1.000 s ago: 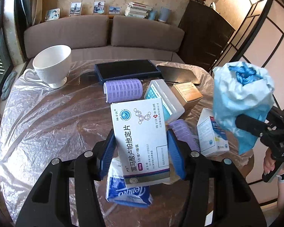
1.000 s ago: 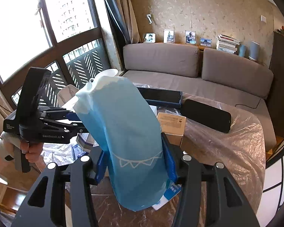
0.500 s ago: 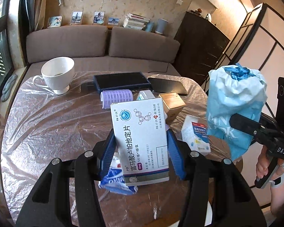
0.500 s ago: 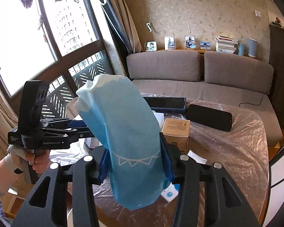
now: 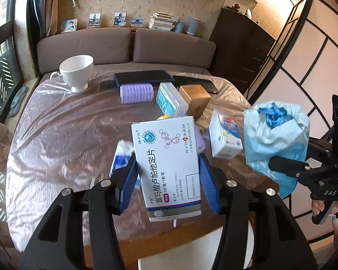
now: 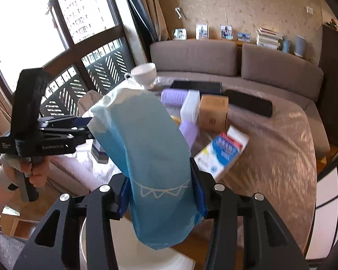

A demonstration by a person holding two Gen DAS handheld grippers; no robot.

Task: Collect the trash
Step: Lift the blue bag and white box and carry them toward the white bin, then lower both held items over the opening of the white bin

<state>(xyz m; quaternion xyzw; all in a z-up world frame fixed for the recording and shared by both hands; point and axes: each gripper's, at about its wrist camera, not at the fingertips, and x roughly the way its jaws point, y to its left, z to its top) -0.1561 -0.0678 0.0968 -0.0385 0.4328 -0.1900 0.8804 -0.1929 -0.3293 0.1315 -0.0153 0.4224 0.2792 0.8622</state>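
Observation:
My left gripper (image 5: 167, 177) is shut on a white medicine box (image 5: 166, 164) with blue print, held above the near edge of the table (image 5: 56, 135). My right gripper (image 6: 160, 191) is shut on a blue paper bag (image 6: 146, 153) with a white top, held over a white bin (image 6: 182, 263). The bag also shows at the right of the left wrist view (image 5: 277, 139), with blue cord at its mouth. The bin rim shows under the left gripper (image 5: 214, 261). A blue-and-white tissue pack (image 5: 121, 157) lies on the table behind the medicine box.
On the plastic-covered table stand a white cup (image 5: 77, 72), a purple roller (image 5: 136, 93), a clear plastic case (image 5: 171, 102), a brown box (image 5: 195, 99), a white carton (image 5: 225, 138), a dark tray (image 5: 144, 77) and a black phone (image 5: 196, 83). A sofa (image 5: 124, 47) is behind.
Both grippers have pulled back from the table toward its near edge and risen, each keeping its load. The white bin has come into view below them.

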